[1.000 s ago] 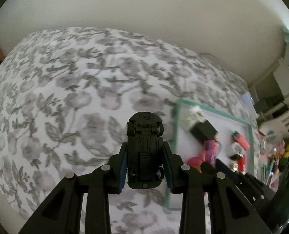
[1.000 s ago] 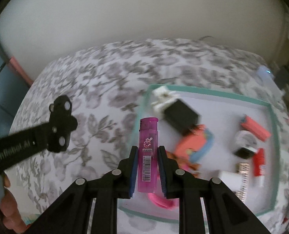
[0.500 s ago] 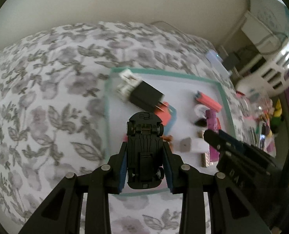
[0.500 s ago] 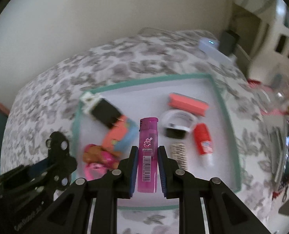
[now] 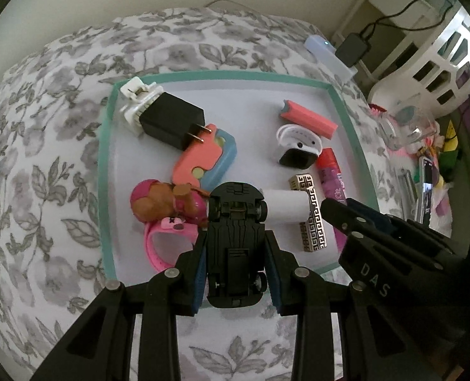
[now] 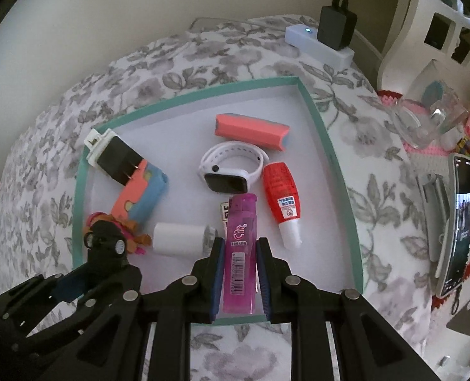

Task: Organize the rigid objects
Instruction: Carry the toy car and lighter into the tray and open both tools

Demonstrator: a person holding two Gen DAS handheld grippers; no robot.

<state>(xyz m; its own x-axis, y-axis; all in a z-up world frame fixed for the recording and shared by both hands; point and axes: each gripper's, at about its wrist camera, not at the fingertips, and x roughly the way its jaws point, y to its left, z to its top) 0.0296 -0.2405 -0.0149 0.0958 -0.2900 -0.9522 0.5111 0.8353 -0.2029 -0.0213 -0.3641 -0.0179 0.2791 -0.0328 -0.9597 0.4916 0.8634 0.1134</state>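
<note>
My left gripper [image 5: 236,244] is shut on a black toy car [image 5: 235,244], held underside up above the near edge of a teal-rimmed white tray [image 5: 103,158]. My right gripper [image 6: 239,250] is shut on a pink lighter [image 6: 240,254], above the same tray [image 6: 327,146], over its near right part. In the tray lie a black plug adapter [image 5: 168,119], a coral and blue case [image 5: 203,158], a pink doll with a pink band [image 5: 165,203], a white roll [image 6: 177,239], a white watch [image 6: 231,168], a coral block [image 6: 250,130], a red tube [image 6: 281,190] and a patterned metal piece [image 5: 307,219].
The tray lies on a bed with a grey floral cover [image 5: 44,158]. A white power strip with a black charger [image 6: 327,38] sits at the bed's far edge. To the right are a phone [image 6: 460,228], clear plastic pieces [image 6: 425,117] and white furniture [image 5: 434,63].
Both grippers have swung right from over the floral cover to over the tray and come closer to it. Each still holds its object.
</note>
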